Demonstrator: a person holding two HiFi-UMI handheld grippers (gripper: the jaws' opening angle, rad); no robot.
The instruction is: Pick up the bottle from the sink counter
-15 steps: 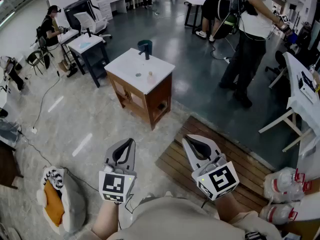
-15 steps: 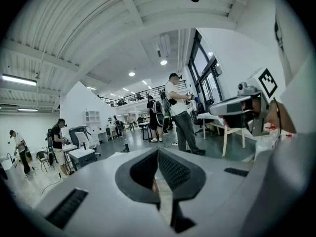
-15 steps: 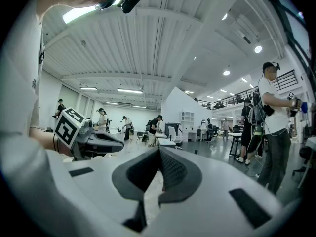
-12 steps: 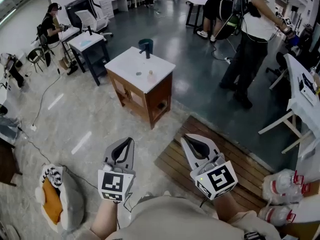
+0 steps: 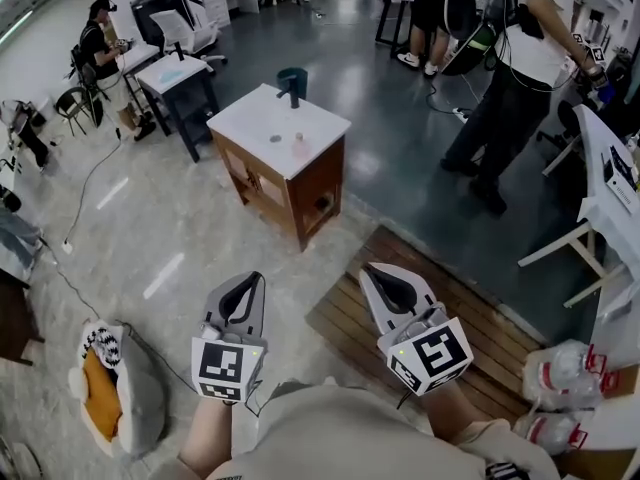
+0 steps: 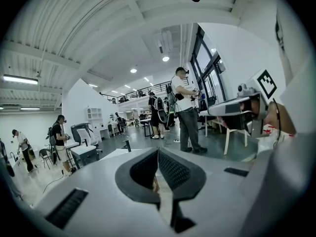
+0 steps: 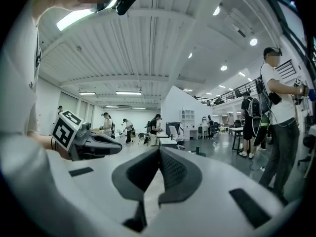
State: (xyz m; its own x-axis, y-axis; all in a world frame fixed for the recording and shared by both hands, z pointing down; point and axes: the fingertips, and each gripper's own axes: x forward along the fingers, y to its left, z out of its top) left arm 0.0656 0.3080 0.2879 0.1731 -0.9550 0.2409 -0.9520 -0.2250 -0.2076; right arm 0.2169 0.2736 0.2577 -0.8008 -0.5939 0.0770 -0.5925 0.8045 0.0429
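While the bottle (image 5: 298, 145) stands on the white sink worktop (image 5: 255, 118), well ahead across the floor, the left gripper (image 5: 253, 285) and right gripper (image 5: 374, 273) hang empty with jaws closed. Best to walk close, then open one gripper's jaws squarely around the bottle.

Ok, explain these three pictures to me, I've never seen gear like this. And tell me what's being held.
There is no robot here: a person carries a two-jaw tool in each hand. The head view comes from a camera on the person's head, looking down at the left hand-held gripper and the right hand-held gripper. The other two pictures come from cameras riding on each one, looking along its jaws. Both pairs of jaws are shut and hold nothing. Across the floor stands a sink counter with a dark faucet and a small bottle on its white top.
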